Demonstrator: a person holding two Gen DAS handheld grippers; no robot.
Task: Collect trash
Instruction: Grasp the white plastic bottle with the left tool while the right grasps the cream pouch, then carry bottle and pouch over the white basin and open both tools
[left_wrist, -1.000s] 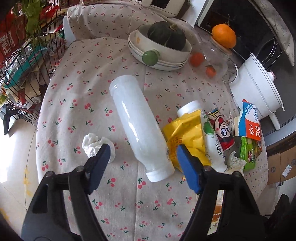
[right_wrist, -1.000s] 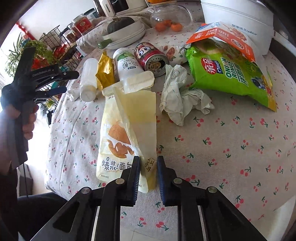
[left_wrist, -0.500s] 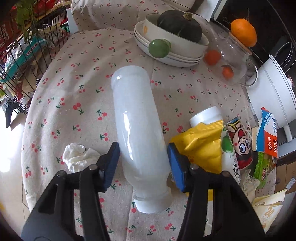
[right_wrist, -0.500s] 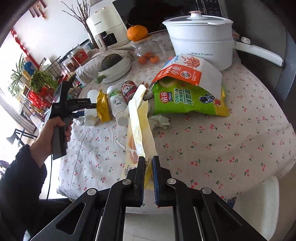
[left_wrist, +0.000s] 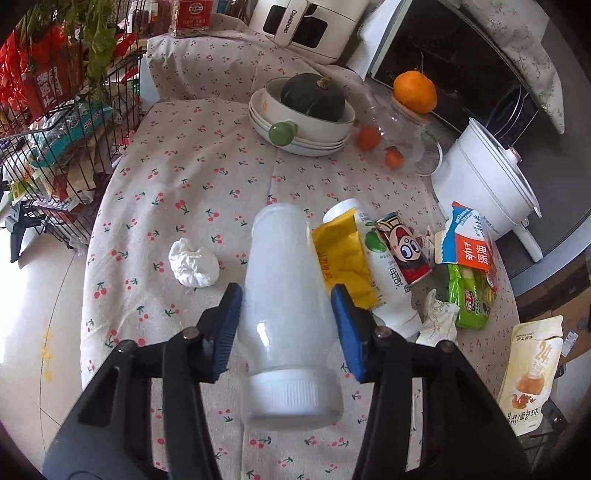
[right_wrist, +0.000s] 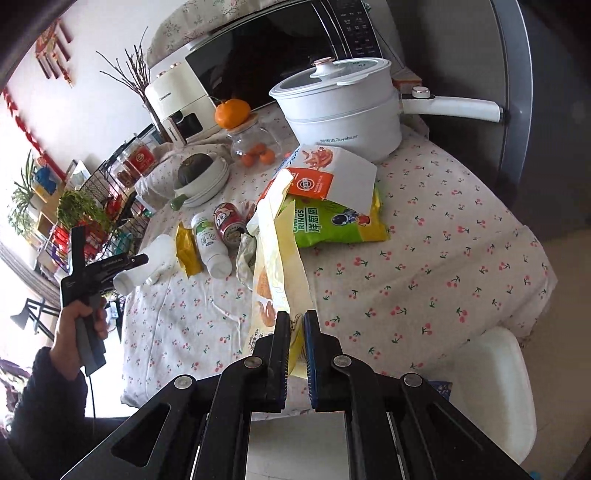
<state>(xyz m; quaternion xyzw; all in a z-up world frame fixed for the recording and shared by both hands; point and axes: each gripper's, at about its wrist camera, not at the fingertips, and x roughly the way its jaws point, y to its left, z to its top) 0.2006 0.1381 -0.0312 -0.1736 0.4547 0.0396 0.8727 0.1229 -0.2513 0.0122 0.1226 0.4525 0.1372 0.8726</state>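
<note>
My left gripper (left_wrist: 286, 325) is shut on a white plastic bottle (left_wrist: 284, 295) and holds it above the cherry-print tablecloth (left_wrist: 177, 177), cap toward me. It also shows in the right wrist view (right_wrist: 147, 264). My right gripper (right_wrist: 295, 341) is shut on a yellow bread bag (right_wrist: 275, 266), lifted off the table; the bag also shows in the left wrist view (left_wrist: 532, 373). On the table lie a crumpled white tissue (left_wrist: 194, 262), a yellow wrapper (left_wrist: 343, 256), a green-label bottle (left_wrist: 388, 269), a red can (left_wrist: 404, 247), crumpled paper (left_wrist: 437, 317) and a green snack bag (left_wrist: 469, 291).
A bowl stack with a dark squash (left_wrist: 312, 98), a glass jar with small oranges (left_wrist: 395, 136) and a white electric pot (left_wrist: 484, 181) stand at the back. A wire rack (left_wrist: 48, 122) is left of the table. A white stool (right_wrist: 495, 391) is below the right gripper.
My left gripper closed on the white bottle and lifted it off the cloth. My right gripper raised the yellow bread bag higher and pulled back from the table.
</note>
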